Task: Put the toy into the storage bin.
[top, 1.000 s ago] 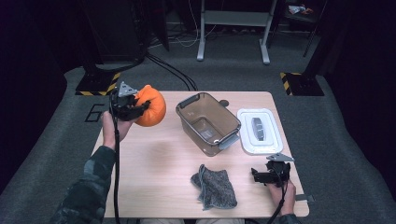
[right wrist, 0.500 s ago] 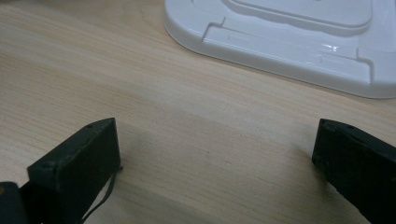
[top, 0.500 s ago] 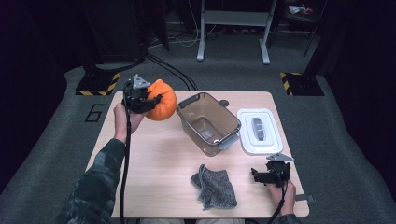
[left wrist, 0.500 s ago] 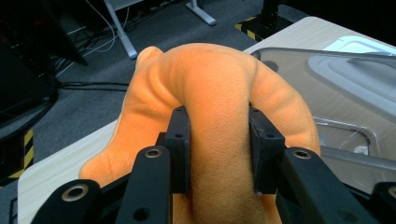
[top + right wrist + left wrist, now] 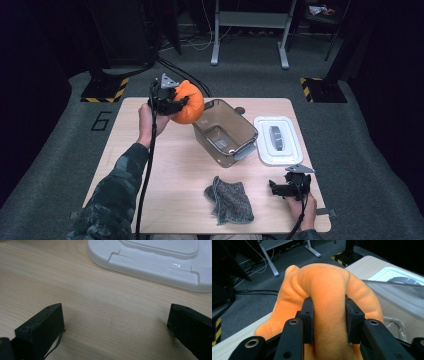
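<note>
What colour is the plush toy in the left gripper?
Orange. The plush toy shows best in the left gripper view, pinched by the left gripper.

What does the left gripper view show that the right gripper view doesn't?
Left gripper view: the left gripper shut on a soft orange plush pumpkin, its pads pressing a fold of it, with the clear plastic container's rim just beyond and grey floor with cables behind. Right gripper view: the right gripper open, nothing between its jaws, low over bare tabletop. Both: the light wooden table and the white rectangular plastic lid, far off in the left gripper view, close ahead in the right gripper view.
</note>
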A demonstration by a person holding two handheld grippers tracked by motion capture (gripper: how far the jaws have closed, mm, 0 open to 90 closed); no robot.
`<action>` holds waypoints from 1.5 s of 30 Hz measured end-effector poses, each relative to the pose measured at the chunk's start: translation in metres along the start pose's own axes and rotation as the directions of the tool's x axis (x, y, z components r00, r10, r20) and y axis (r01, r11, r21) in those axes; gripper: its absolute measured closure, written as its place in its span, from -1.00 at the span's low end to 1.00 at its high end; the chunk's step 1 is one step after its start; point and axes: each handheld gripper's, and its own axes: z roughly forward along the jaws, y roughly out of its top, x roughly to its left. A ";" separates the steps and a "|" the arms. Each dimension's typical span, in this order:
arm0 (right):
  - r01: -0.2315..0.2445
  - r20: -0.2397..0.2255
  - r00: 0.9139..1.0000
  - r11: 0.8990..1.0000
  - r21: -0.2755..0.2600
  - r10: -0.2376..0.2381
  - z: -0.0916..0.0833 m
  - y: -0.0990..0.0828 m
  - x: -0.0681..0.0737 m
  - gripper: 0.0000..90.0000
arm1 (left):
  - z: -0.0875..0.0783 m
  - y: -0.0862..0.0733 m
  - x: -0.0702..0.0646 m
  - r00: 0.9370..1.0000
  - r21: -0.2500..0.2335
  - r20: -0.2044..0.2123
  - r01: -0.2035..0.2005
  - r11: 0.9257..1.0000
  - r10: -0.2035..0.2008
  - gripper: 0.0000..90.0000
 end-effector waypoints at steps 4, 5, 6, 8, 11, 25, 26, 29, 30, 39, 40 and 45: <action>-0.006 0.003 1.000 1.000 -0.002 0.006 0.000 0.000 0.000 -1.00 | 0.008 0.007 -0.008 1.000 -0.002 0.011 -0.010 1.000 0.010 0.47; -0.006 0.002 1.000 1.000 -0.002 0.006 0.000 0.000 0.000 -1.00 | 0.010 0.009 -0.010 1.000 -0.003 0.014 -0.011 1.000 0.011 0.46; -0.006 0.003 1.000 1.000 -0.003 0.006 0.000 0.000 0.000 -1.00 | 0.012 0.012 -0.012 1.000 -0.002 0.021 -0.014 1.000 0.014 0.46; -0.006 0.002 1.000 1.000 -0.001 0.006 0.000 0.000 0.000 -1.00 | 0.016 0.015 -0.016 1.000 -0.003 0.026 -0.014 1.000 0.014 0.46; -0.003 0.004 1.000 1.000 -0.004 0.003 0.000 0.000 0.000 -1.00 | 0.023 0.018 -0.021 0.999 -0.002 0.038 -0.015 1.000 0.015 0.46; -0.001 0.005 1.000 1.000 -0.005 0.002 0.001 0.000 0.000 -1.00 | 0.057 0.018 -0.046 0.994 0.026 0.108 -0.036 0.999 0.033 0.45; 0.000 0.003 1.000 1.000 -0.005 0.000 0.000 0.000 0.000 -1.00 | 0.060 0.017 -0.048 0.994 0.021 0.109 -0.027 0.999 0.024 0.45; -0.001 0.004 1.000 1.000 -0.005 0.001 0.001 0.000 0.000 -1.00 | 0.065 0.016 -0.051 0.993 0.030 0.118 -0.026 0.999 0.023 0.45; -0.001 0.004 1.000 1.000 -0.005 0.001 0.001 0.000 0.000 -1.00 | 0.066 0.015 -0.051 0.992 0.034 0.122 -0.029 0.999 0.024 0.45; -0.003 0.004 1.000 1.000 -0.004 0.003 0.000 0.000 0.000 -1.00 | 0.076 0.010 -0.054 0.989 0.055 0.145 -0.031 0.998 0.022 0.45; -0.002 0.004 1.000 1.000 -0.002 0.002 0.000 0.000 0.000 -1.00 | 0.077 0.009 -0.055 0.990 0.049 0.143 -0.022 0.999 0.014 0.44; -0.004 0.003 1.000 1.000 -0.004 0.004 0.000 0.000 0.000 -1.00 | 0.082 0.004 -0.056 0.988 0.072 0.155 -0.036 0.997 0.025 0.44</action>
